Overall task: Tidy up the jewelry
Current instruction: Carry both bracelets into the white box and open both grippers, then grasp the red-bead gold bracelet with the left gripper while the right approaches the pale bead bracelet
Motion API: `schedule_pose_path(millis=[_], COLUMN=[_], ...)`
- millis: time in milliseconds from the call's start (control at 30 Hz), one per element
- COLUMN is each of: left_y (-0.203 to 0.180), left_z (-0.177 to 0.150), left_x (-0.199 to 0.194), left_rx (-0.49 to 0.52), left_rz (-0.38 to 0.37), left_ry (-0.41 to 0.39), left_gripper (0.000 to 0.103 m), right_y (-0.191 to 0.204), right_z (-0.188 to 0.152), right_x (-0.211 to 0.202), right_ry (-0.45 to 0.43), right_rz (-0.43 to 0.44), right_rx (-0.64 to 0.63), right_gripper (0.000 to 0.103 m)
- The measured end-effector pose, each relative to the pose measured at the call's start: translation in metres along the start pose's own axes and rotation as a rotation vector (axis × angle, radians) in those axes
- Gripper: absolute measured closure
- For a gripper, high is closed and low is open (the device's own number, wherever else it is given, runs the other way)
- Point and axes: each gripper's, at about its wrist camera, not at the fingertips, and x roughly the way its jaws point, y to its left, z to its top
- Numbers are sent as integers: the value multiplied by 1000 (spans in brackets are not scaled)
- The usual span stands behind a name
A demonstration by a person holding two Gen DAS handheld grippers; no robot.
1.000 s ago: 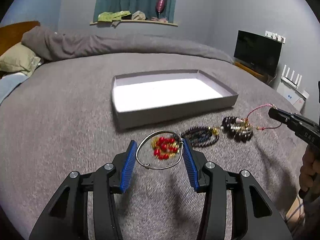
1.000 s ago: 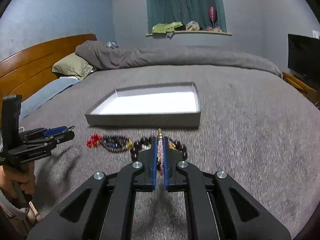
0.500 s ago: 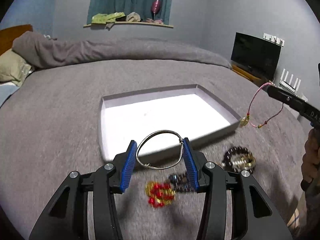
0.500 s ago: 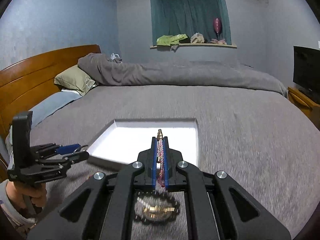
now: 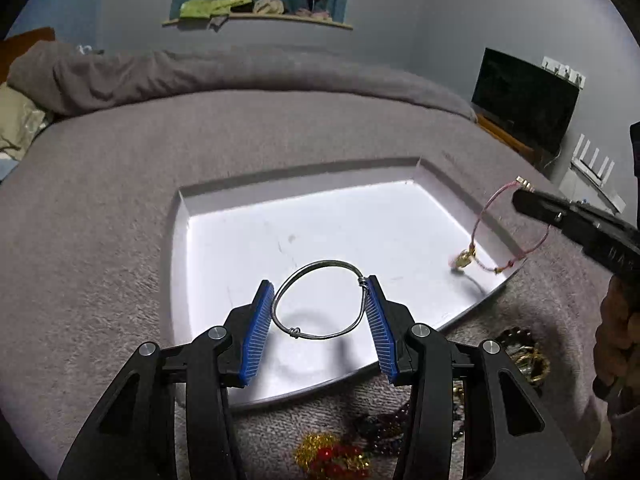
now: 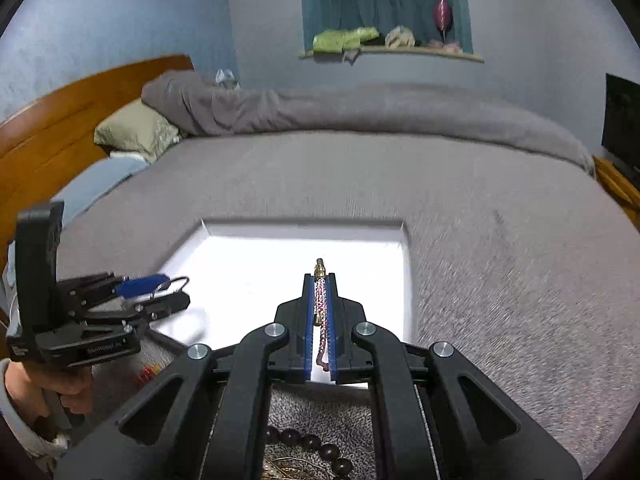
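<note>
My left gripper (image 5: 320,300) is shut on a silver wire bangle (image 5: 320,300) and holds it above the near edge of the shallow white tray (image 5: 208,208) on the grey bed. My right gripper (image 6: 320,280) is shut on a thin pink cord bracelet (image 6: 320,304). In the left wrist view that bracelet (image 5: 480,232) hangs as a loop from the right gripper (image 5: 524,196) over the tray's right rim, its gold charm low near the tray floor. The tray (image 6: 406,248) and the left gripper (image 6: 176,292) also show in the right wrist view.
On the bedspread in front of the tray lie a red and gold bead bracelet (image 5: 332,456), a dark bead bracelet (image 5: 384,424) and a brown bead bracelet with gold parts (image 5: 524,356). Brown beads (image 6: 312,444) show under the right gripper. A rolled duvet (image 5: 240,72) lies across the far bed.
Both grippers have lifted their bracelets off the bedspread and moved forward over the tray. The loose bracelets now lie behind and below the fingers.
</note>
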Motion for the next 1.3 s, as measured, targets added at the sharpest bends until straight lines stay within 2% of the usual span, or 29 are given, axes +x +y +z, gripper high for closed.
schedule_pose_path(millis=[200,267,333,400,433,533,600,733,933,1133,1300], left_y=[4,5,5,5,5,8,9,8,6,0,-4], left_z=[-9,-11,-12,-15,-16,-20,-24,-36,-50,-55,-68], left_x=[15,14,12,7,5,-3,-10,-22,-42,-54,-60], left_rx=[-2,0,4,8,9,-5,-16,-27,-26,-24,-29], left_rz=[3,7,15,12,13,12,5,-8,-21,-32,-39], left_ry=[41,37,24,11,7,-9,-22,-33,-63,-82,-82], left_gripper=[55,49,41,38,36,29,28,27,27,27,27], right_y=[1,1,1,1,1,1,1,-11,-22,-23,-20], right_z=[-19,-20,-21,-22,-23,-25,-27,-25,-23,-43,-64], right_x=[24,27,27,26,24,19,16,5,-6,-19,-31], right_ry=[85,97,98,94,88,77,72,16,-5,-4,-10], right_rz=[1,-1,0,4,11,25,30,12,-6,14,19], right_rx=[-10,-12,-10,-6,-4,-1,-2,68,107,116,121], right_gripper=[97,95,88,70,68,67,66,66,66,66,61])
